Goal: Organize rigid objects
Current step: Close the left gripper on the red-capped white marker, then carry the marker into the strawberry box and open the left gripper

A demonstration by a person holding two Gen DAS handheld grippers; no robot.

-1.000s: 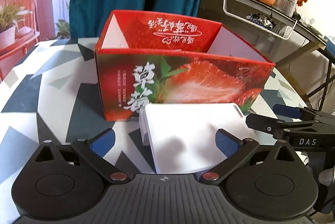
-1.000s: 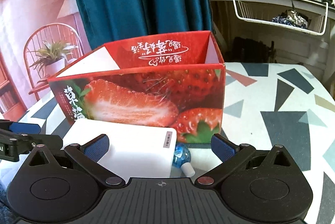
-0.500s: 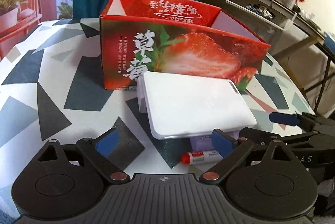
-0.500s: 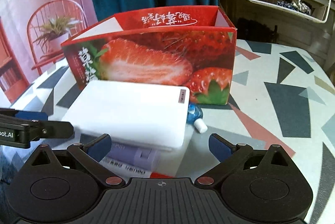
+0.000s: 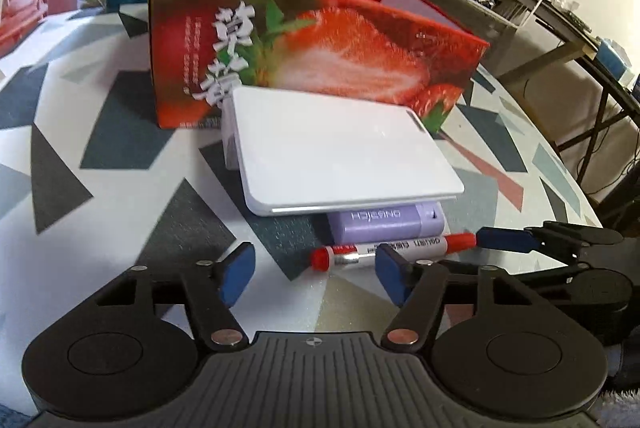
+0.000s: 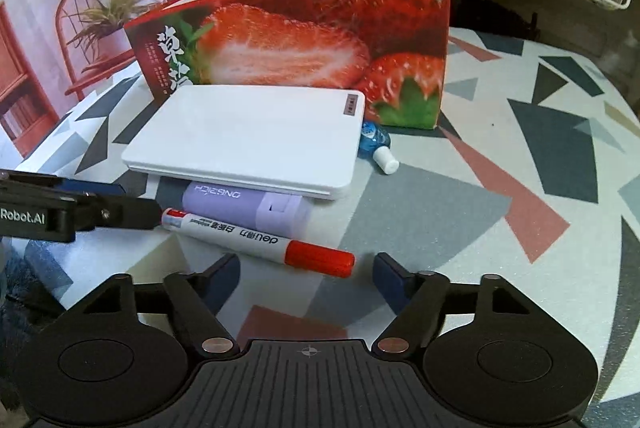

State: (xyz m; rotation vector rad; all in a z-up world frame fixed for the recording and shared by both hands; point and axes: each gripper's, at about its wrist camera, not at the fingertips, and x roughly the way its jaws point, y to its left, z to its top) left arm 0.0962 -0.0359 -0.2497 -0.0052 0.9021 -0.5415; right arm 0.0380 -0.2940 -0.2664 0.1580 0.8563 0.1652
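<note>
The red-capped marker (image 6: 256, 240) lies flat on the patterned desk (image 6: 520, 187), just in front of both grippers and touching the front of a lilac case (image 6: 244, 205), which in turn sits under the near edge of a white flat box (image 6: 248, 137). Its long axis runs across both views, roughly side to side: in the right wrist view the red cap points right and slightly toward the camera, and the white barrel end points left, at the tip of the left gripper (image 5: 312, 278). The right gripper (image 6: 306, 280) sits nearest the cap end, with the cap just ahead of the gap between its fingers; the left gripper sits nearest the middle of the barrel. Both have just been closing, yet their jaws stand about half apart with nothing between the pads. Behind the stack stands the open strawberry carton (image 5: 312, 39), likely the destination, and a small blue bottle (image 6: 378, 143) lies beside it. Since the marker lies crosswise to the fingers, either gripper would probably need to turn or come down over it to pinch across the barrel.
</note>
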